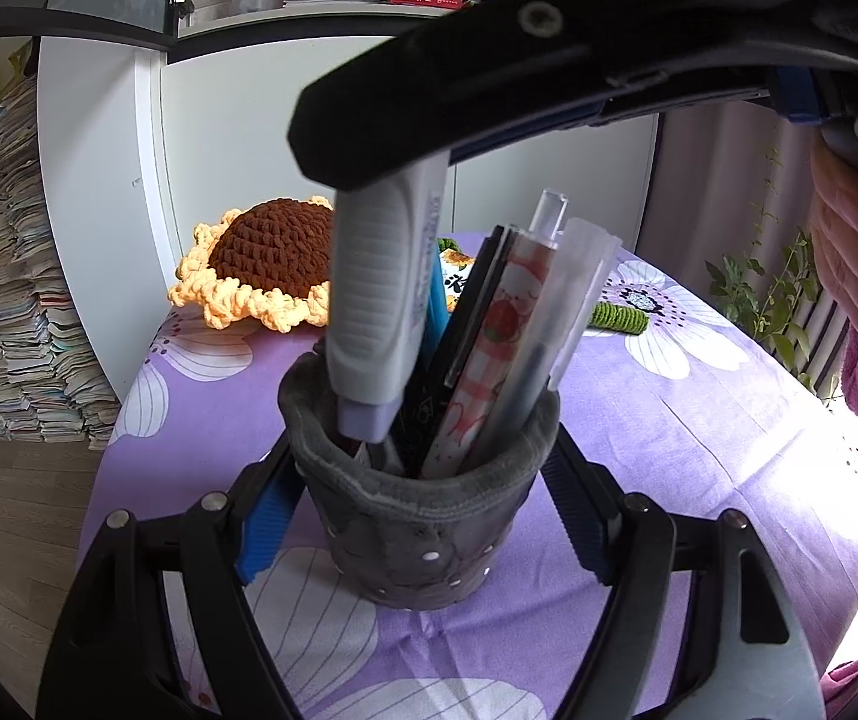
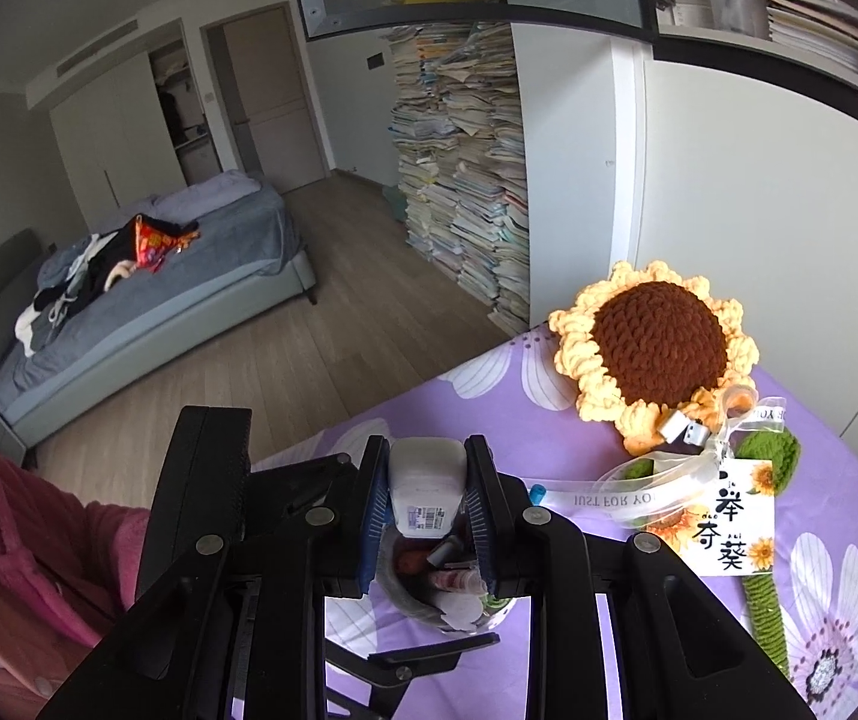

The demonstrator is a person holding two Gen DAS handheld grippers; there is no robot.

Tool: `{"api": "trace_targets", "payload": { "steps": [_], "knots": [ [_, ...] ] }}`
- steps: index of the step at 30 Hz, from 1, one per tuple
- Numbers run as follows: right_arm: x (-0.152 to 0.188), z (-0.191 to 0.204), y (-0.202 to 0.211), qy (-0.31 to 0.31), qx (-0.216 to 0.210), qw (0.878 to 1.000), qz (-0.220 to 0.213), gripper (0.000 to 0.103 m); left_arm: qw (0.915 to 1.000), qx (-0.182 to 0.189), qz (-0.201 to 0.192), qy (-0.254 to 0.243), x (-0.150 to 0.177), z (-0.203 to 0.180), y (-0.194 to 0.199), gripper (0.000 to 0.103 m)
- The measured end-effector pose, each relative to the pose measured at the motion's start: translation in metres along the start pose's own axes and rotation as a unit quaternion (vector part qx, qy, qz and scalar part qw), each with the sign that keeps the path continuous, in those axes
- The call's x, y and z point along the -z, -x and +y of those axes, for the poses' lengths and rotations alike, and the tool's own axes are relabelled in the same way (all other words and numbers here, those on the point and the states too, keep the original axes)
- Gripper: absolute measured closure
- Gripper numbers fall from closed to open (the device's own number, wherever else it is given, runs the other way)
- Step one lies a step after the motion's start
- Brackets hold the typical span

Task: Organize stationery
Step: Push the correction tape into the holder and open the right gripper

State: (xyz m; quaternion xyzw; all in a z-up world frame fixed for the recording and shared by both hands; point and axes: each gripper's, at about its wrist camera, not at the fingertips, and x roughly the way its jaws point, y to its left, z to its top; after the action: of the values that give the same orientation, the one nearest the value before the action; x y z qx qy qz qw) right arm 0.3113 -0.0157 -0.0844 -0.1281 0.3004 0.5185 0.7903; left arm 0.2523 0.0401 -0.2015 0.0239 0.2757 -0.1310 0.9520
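A purple flowered worktop (image 1: 699, 420) stands near a bed (image 2: 147, 300). The left hand-held gripper (image 1: 423, 516) hugs the grey pen cup (image 1: 417, 516) at 6 o'clock. The right hand-held gripper (image 2: 426, 516) squeezes a white correction tape (image 2: 426, 486) over it.

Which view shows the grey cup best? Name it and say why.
The left wrist view. The grey cup stands whole and near, between the left gripper's fingers, pens sticking out. The right wrist view shows only a slice of its rim, under the right gripper.
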Motion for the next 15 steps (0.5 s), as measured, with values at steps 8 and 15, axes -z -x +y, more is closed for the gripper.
{"api": "trace_targets", "payload": {
  "steps": [8,15],
  "knots": [
    [0.015,-0.014,-0.01,-0.02,0.001,0.999,0.032,0.076,1.0,0.001,0.001,-0.001,0.0,-0.001,0.0,0.027],
    [0.021,-0.021,0.006,-0.045,0.013,0.999,0.018,0.076,1.0,0.001,0.001,-0.001,0.0,-0.001,0.0,0.027]
  ]
}}
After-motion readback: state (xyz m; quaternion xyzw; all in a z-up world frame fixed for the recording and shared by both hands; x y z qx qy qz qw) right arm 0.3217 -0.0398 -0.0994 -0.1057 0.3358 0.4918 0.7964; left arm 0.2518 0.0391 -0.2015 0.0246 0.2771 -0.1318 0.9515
